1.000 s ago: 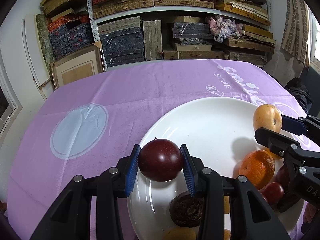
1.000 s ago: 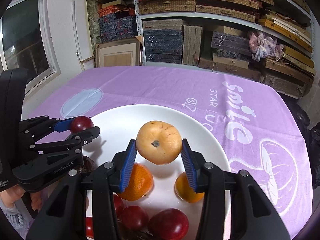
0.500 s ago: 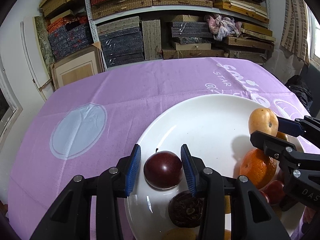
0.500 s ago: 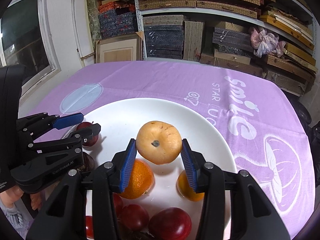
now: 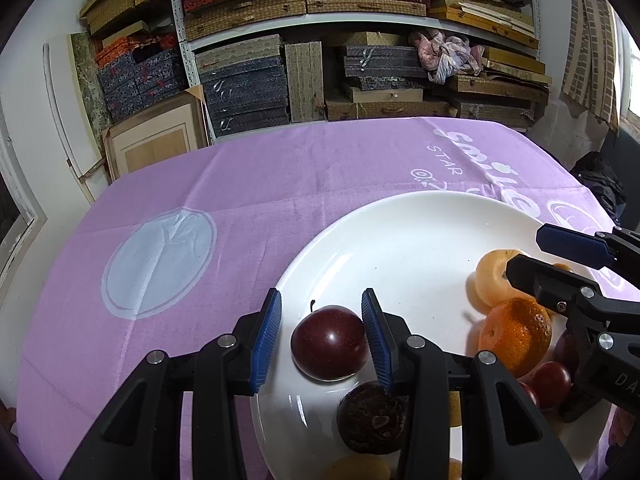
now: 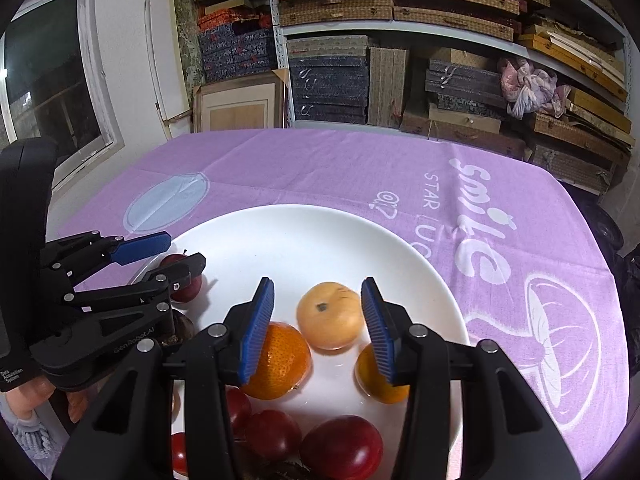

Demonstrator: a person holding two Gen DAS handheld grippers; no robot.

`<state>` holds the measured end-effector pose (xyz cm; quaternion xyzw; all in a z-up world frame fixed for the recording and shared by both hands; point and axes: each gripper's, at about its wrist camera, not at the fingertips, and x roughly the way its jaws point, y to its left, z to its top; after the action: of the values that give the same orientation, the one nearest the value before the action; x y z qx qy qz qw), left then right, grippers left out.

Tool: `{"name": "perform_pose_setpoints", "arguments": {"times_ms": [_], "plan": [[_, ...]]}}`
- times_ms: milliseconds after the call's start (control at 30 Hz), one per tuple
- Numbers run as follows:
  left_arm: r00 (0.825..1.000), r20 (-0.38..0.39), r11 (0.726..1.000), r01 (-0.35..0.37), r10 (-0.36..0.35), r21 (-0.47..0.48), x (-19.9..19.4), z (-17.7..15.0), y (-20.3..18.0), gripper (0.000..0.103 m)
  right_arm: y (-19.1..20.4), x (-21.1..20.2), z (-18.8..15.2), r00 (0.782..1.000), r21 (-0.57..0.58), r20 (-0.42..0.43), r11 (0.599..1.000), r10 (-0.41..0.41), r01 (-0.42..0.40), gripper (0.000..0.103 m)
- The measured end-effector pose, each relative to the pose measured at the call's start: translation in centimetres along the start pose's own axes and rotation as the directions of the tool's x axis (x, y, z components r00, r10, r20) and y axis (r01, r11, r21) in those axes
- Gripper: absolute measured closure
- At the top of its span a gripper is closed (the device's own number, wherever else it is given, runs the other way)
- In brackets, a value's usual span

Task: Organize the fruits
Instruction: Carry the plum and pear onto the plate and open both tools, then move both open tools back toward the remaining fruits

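Two hand-held claws hang over a white plate [image 6: 400, 240] on a purple-clothed counter [image 6: 320, 168]. The left claw [image 5: 321, 334] stands apart around a dark red plum [image 5: 329, 342] lying on the plate; there is a gap at its left pad, while its right pad sits at the fruit's edge. The right claw [image 6: 318, 330] is likewise open, with a pale yellow fruit [image 6: 330, 316] resting on the plate between its blue pads, an orange [image 6: 280, 360] just left beneath it.

We see fruit [image 5: 356, 468] at the plate's [image 5: 400, 240] near rim cut off by the frame edge; the right gripper [image 5: 536, 254] hides part of the pale fruit [image 5: 490, 280].
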<state>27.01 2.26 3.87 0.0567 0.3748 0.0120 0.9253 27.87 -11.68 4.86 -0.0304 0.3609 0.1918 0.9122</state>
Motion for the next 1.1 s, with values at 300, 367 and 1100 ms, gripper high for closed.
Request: {"name": "perform_pose_setpoints", "arguments": {"times_ms": [300,367,1100], "plan": [[0.999,0.043,1.0,-0.009,0.009,-0.012,-2.2,0.4,0.3,0.058,0.7,-2.5,0.5,0.999,0.014,0.047,1.0,0.022,-0.023,0.052],[0.998,0.058,1.0,-0.008,0.009,-0.019,-3.3,0.4,0.5,0.056,0.8,-4.0,0.6,0.997,0.029,0.075,0.999,0.033,-0.035,0.049],[0.994,-0.034,0.993,0.101,-0.099,0.06,-14.5,-15.0,-0.5,0.046,8.1,-16.4,-14.4,0.991,-0.114,-0.012,0.984,0.133,-0.134,0.04]]}}
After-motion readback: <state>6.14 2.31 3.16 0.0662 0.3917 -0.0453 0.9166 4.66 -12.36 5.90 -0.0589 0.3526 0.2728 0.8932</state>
